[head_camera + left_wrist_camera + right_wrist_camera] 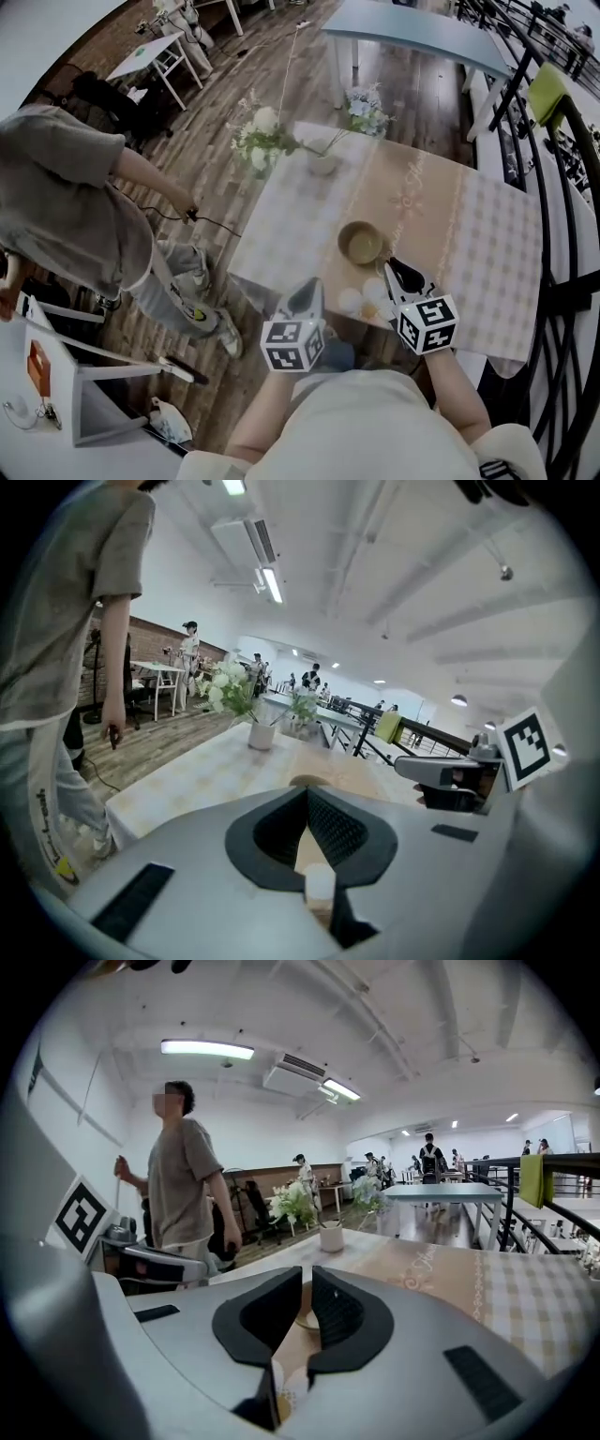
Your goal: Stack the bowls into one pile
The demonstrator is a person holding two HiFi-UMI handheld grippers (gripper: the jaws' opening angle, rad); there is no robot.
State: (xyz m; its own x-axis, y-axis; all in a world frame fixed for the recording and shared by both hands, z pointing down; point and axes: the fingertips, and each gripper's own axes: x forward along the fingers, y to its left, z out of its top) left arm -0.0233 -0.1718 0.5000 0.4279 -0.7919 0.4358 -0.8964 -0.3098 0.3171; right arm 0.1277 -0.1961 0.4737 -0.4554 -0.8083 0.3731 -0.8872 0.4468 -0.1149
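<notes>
A: Surface and room, quick.
B: Big open hall with a plank floor (225, 122). A black railing (553, 187) runs off to your right gripper's (405, 274) outer side. You're at one table (487, 234), beige and checked on top. Both grippers hang over its near edge.
A: Counts, biggest first.
B: One person (75, 206) stands well off to your left gripper's (307, 292) outer side. Two bunches of flowers (262, 136) sit at the far end, well ahead of both grippers. One olive-brown bowl (361, 244) is upright on the table, just ahead of your right gripper's tips and a bit to their left. Two small pale round pieces (350, 300) lie between your grippers, just beside the right one. They're too blurred to call bowls.
A: Jaws?
B: Your left ones are pressed together with nothing in them. Your right ones are a narrow slit apart, gripping nothing. The bowl shows through the slit, on the table.
</notes>
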